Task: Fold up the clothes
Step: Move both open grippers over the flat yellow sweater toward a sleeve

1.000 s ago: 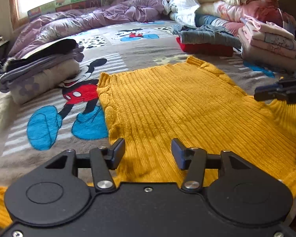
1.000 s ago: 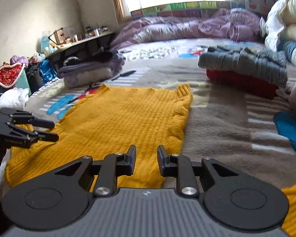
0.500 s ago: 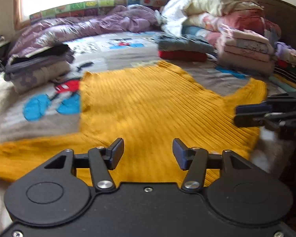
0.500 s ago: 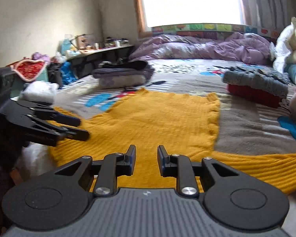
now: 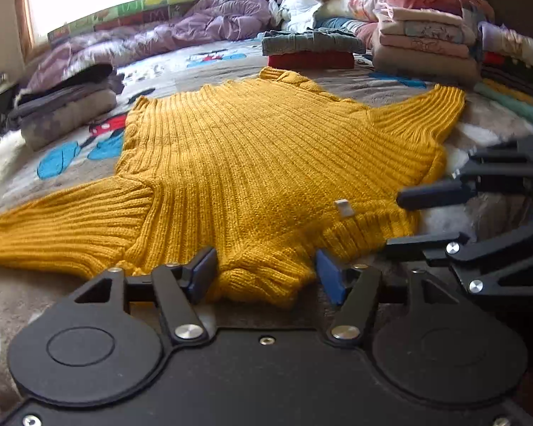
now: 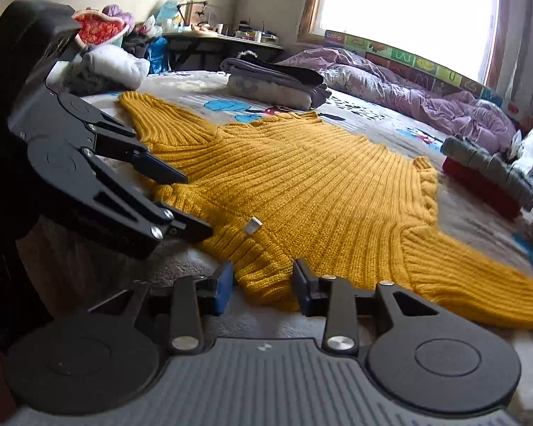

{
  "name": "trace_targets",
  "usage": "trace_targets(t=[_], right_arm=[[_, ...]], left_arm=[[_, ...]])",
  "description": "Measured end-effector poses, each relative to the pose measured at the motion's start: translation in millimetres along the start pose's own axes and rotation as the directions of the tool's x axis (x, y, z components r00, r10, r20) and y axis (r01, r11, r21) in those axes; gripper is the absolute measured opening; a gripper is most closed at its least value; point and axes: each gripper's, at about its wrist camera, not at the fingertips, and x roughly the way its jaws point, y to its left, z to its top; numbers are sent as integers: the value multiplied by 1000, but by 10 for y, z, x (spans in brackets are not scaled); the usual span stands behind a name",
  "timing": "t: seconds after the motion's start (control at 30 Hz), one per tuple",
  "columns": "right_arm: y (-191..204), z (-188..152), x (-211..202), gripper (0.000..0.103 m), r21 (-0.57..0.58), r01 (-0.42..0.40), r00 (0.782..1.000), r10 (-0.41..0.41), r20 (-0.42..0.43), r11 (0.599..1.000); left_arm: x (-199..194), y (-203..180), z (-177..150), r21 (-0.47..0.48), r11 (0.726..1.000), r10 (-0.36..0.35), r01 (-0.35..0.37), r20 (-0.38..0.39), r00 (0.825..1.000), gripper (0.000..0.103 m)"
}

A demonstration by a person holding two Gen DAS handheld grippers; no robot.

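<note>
Both grippers have come down to the yellow sweater's [image 5: 259,163] near edge; left gripper [image 5: 266,271] and right gripper [image 6: 264,285] are opening, knit bunching between them.

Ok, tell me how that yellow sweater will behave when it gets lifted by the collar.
The yellow sweater will likely sag and drape, since it lies limp and flat on the bed. Its thick ribbed knit suggests some weight, so the spread sleeves would probably drag. The coarse yarn looks grippy, unlikely to slip from the pads.
</note>
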Motion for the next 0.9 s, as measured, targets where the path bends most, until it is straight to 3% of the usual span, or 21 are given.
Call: trace_targets(t=[0.07, 0.23, 0.43, 0.57, 0.73, 0.9], right_arm=[[-57, -6, -90, 37, 68, -14, 1000, 14, 11, 998], [-391, -91, -282, 37, 317, -23, 998, 5, 57, 948], [-961, -342, -375, 38, 618, -19, 994, -53, 98, 786], [-1253, -514, -294, 38, 742, -15, 992, -82, 94, 671], [-1514, -721, -284, 38, 847, -41, 987, -108, 116, 530], [-1739, -889, -256, 38, 897, -69, 981, -134, 140, 436]], left_arm=[[-61, -25, -27, 8, 1000, -15, 14, 4, 1000, 81], [-179, -41, 33, -11, 1000, 18, -17, 38, 999, 81], [-328, 35, 144, -94, 996, 8, 4, 122, 993, 81], [-251, 62, 204, -134, 991, -10, 25, 111, 994, 81], [-118, -144, 236, -72, 997, 9, -4, 76, 997, 81], [-1, -429, 281, 22, 1000, 7, -8, 74, 997, 81]])
